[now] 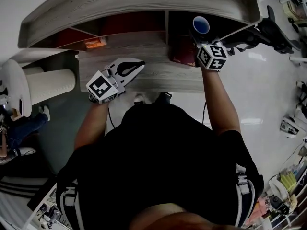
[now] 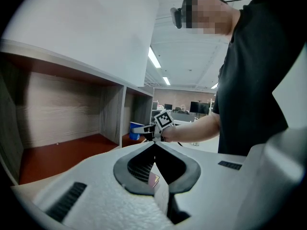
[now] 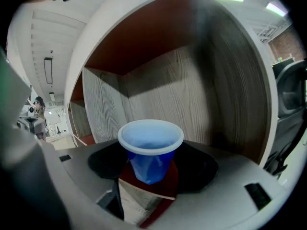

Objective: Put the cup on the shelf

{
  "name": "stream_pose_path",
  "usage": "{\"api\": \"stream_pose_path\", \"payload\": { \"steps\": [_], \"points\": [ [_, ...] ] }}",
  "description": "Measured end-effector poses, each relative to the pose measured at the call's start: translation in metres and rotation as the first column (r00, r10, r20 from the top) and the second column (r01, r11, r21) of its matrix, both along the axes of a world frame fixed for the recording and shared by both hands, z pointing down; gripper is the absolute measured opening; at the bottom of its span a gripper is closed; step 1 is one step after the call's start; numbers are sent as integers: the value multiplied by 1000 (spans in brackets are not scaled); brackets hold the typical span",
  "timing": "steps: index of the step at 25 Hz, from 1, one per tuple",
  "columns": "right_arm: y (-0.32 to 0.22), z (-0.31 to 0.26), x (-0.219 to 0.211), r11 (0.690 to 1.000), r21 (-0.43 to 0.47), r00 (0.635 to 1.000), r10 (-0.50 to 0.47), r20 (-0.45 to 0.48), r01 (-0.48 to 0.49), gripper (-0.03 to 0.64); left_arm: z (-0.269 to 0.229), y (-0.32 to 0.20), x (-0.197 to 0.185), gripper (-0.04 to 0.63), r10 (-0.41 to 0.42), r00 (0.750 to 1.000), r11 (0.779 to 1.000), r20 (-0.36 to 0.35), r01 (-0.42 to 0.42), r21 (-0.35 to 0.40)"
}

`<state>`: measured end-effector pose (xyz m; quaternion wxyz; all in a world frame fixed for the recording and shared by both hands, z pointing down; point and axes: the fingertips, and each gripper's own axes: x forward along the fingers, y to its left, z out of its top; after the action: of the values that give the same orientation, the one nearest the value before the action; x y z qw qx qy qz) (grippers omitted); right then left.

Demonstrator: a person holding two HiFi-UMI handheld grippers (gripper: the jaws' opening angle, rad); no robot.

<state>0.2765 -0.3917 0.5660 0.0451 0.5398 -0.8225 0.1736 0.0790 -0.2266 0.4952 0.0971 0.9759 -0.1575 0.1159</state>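
Right gripper view shows the blue cup (image 3: pixel 150 150) upright between the jaws of the right gripper (image 3: pixel 149 170), which is clamped on the lower part of its body, below the pale rolled rim. The cup is at the mouth of the right-hand compartment of the shelf (image 3: pixel 158 85), over that compartment's red floor; whether its base already touches the floor I cannot tell. It looks like thin disposable plastic, with a slight buckle in the wall where the jaws press, so I judge it very light, soft-sided and easy to crush, and likely to tip if nudged once it is let go. The stiffest place to hold it is just under the rim; lower down only a gentle squeeze is safe, and I would set it flat on the floor of the compartment before easing the jaws off it. Off to the side, the left gripper (image 1: pixel 125 70) hangs over the wooden ledge in front of the compartments with its jaws together and nothing between them
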Motion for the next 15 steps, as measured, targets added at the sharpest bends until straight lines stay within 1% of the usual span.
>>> {"api": "stream_pose_path", "payload": {
  "steps": [4,7,12,14,15],
  "points": [
    [-8,13,-2,1000,-14,999,-2,-44,2,298,2,4,-3,17,-14,1000,1000,17,14,-6],
    [-16,19,-1,1000,-11,996,3,-85,-4,298,0,7,-1,17,-12,1000,1000,-1,12,3],
    [-23,31,1,1000,-24,989,13,-146,-17,298,5,15,-3,17,3,1000,1000,-6,-3,27],
    [-25,35,-1,1000,-24,985,3,-171,-8,298,4,17,-4,17,-5,1000,999,5,4,31],
    [-25,37,-3,1000,-26,983,-7,-186,2,298,3,18,-5,17,-15,1000,1000,13,15,21]
  ]
}}
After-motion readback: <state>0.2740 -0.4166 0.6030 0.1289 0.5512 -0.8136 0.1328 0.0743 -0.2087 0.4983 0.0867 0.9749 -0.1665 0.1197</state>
